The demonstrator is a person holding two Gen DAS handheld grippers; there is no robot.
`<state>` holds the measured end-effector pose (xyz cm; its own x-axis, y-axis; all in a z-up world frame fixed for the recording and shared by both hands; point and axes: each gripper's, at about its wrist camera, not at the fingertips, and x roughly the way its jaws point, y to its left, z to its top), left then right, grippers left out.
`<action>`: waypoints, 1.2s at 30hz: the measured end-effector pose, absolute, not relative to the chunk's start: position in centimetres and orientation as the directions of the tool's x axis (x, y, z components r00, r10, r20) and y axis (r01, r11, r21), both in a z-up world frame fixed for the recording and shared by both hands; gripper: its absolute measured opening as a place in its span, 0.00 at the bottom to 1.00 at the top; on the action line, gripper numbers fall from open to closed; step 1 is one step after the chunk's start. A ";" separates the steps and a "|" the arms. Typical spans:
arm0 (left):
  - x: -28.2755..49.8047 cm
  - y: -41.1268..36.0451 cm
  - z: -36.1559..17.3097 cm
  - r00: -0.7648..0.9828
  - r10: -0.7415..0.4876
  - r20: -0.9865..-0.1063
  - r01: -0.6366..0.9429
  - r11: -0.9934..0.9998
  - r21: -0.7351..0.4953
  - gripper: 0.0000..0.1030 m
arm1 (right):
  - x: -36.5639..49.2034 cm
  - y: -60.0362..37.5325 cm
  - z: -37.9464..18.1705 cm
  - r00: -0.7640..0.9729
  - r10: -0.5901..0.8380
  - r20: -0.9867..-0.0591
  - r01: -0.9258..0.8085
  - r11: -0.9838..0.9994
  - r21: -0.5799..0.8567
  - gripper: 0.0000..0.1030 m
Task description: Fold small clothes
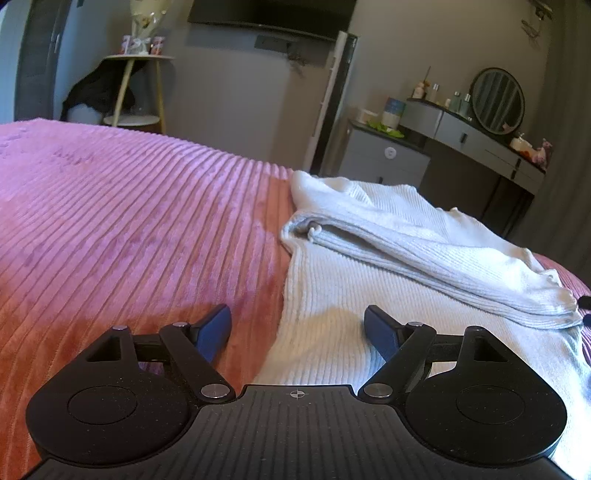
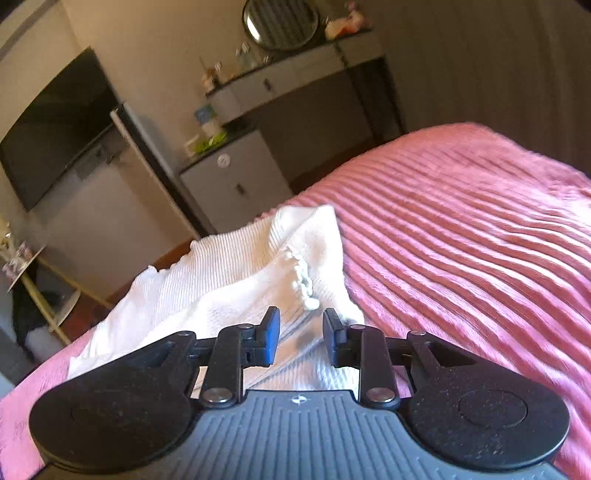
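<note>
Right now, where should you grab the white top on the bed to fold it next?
I'd probably pinch the white top at its near bottom hem, coming in low from the front. That edge lies flat and free on the pink blanket, while the far part is already doubled over. The left tool is open over the hem's left corner; the right tool is narrowly open over the cloth.

In the left wrist view a blanket (image 1: 129,221) fills the left and middle of the frame, and a garment (image 1: 388,258) lies on it at the right, a folded part on top. The left gripper (image 1: 297,334) sits at the bottom, straddling the garment's left edge. Behind, a side table (image 1: 136,88) stands upper left, a TV (image 1: 269,13) top centre, a cabinet (image 1: 384,158) and a dresser (image 1: 480,144) with a mirror (image 1: 496,99) upper right. In the right wrist view the right gripper (image 2: 301,336) is over the garment's near end, at lower centre.
</note>
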<state>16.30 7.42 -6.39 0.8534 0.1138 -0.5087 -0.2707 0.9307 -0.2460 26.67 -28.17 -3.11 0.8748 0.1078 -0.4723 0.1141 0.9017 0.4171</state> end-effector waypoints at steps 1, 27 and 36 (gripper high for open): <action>16.3 7.4 -6.3 0.854 0.114 -0.507 -0.271 0.930 -0.247 0.82 | 26.6 -27.9 -3.0 0.880 0.126 -0.458 0.098 0.895 0.435 0.25; 32.8 2.4 -1.5 0.817 -0.127 -0.562 0.036 0.985 -0.170 0.68 | 30.4 -27.1 -7.8 0.865 0.213 -0.454 -0.004 0.908 0.419 0.13; 35.2 -1.0 -3.7 0.731 -0.182 -0.657 0.188 0.980 -0.062 0.43 | 30.0 -27.4 -8.3 0.866 0.225 -0.446 -0.005 0.897 0.443 0.13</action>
